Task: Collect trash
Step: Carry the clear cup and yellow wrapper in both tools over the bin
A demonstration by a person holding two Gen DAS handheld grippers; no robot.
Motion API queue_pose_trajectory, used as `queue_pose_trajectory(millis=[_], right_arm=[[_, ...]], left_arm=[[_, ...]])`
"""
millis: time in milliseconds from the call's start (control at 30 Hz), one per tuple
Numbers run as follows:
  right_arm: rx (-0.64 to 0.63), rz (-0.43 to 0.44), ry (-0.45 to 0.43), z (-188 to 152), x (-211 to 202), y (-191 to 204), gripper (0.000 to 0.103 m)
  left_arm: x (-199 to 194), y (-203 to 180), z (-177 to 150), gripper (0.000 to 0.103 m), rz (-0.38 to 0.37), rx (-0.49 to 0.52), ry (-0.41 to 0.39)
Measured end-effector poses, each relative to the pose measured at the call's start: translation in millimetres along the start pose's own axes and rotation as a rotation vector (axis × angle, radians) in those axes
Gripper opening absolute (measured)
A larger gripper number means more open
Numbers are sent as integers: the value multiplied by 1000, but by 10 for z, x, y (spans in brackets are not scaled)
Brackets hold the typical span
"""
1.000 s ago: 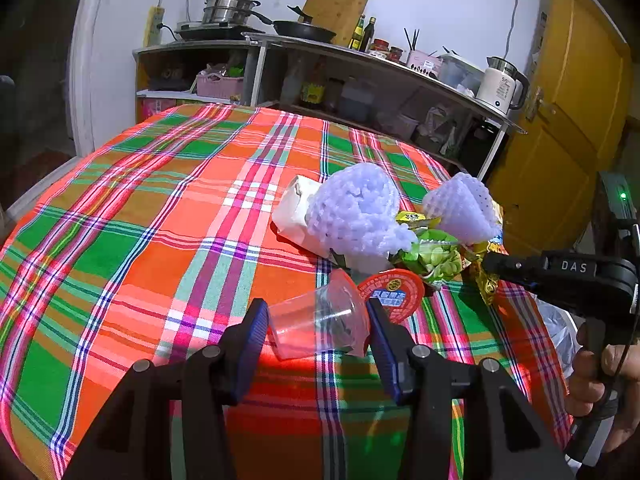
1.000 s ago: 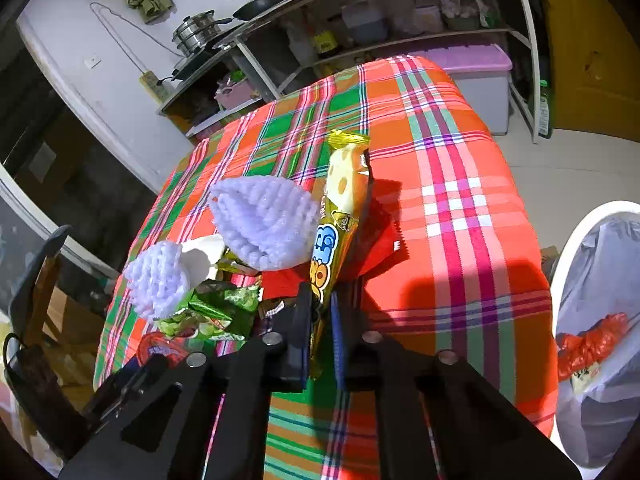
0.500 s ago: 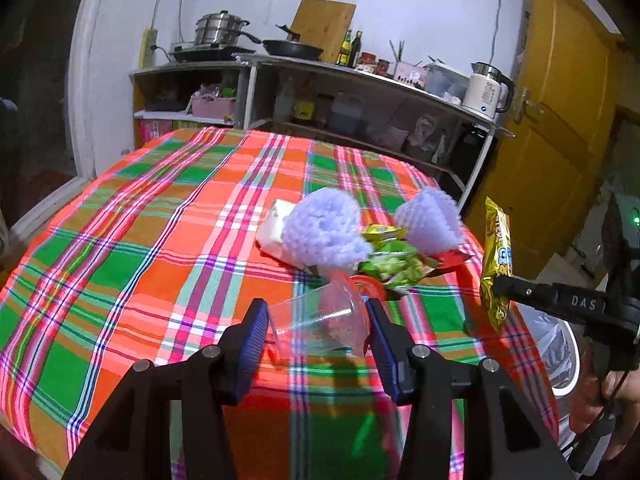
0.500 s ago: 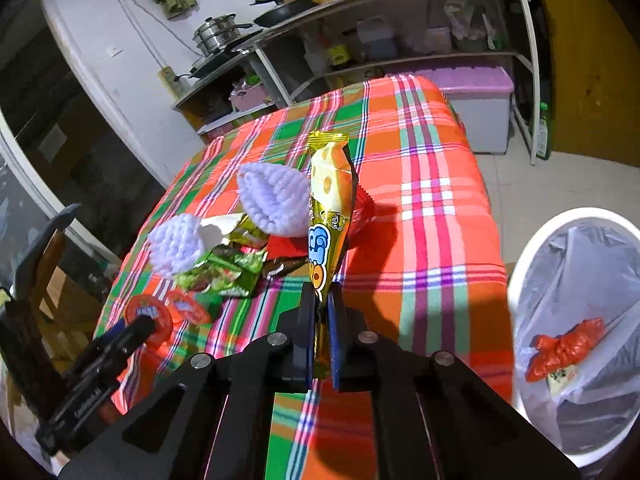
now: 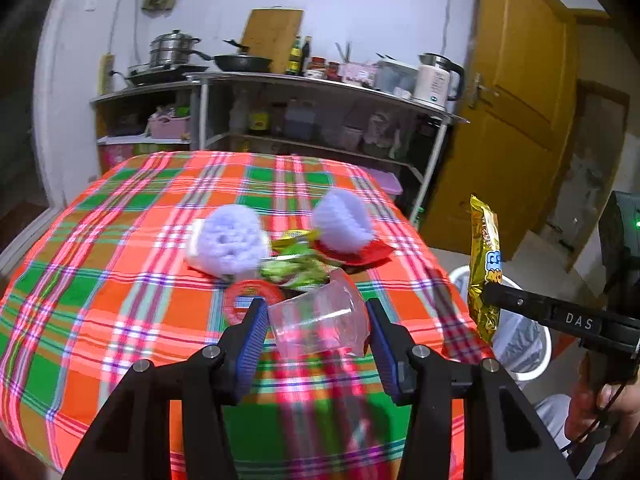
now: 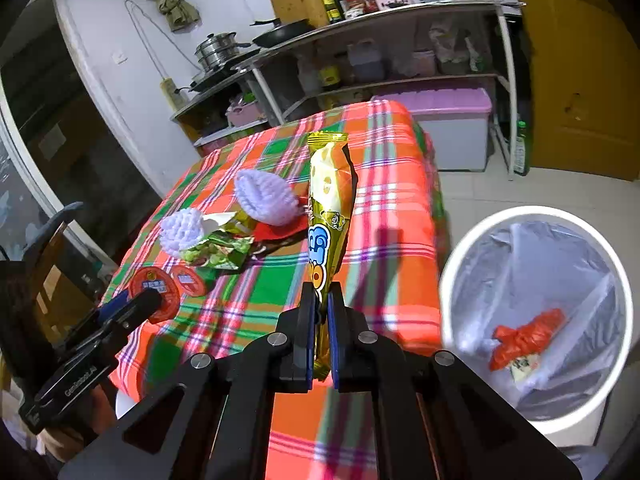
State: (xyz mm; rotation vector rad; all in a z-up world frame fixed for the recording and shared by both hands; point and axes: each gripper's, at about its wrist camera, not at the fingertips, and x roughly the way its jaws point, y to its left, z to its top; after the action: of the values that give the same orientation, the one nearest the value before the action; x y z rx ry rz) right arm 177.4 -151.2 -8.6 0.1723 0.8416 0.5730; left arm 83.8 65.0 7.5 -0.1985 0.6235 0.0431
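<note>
Clear plastic cup (image 5: 318, 326) between the left claw (image 5: 316, 334) pads, above the plaid tablecloth (image 5: 120, 280).

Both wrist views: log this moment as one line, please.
left gripper: shut on clear plastic cup | right gripper: shut on yellow snack wrapper | white bin: lined, beside table, red trash inside

A glossy gold foil wrapper (image 6: 329, 216) and a clear, smooth plastic cup (image 5: 318, 322) catch the light. Beside the cup, woven checked cloth (image 5: 132, 264) covers the table, bearing soft white foam nets (image 5: 226, 242).
</note>
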Motion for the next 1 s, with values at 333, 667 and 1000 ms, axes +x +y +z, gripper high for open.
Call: queue_pose_trajectory(millis=[333, 667, 1000], right_arm=[[54, -68, -60, -86, -393, -395, 6], [137, -151, -98, -207, -689, -882, 6], [206, -205, -100, -309, -805, -1279, 6]], left_arm=[[103, -574, 18, 50, -85, 93, 17], [262, -1115, 19, 50, -172, 184, 36], [515, -1586, 40, 50, -240, 251, 57]])
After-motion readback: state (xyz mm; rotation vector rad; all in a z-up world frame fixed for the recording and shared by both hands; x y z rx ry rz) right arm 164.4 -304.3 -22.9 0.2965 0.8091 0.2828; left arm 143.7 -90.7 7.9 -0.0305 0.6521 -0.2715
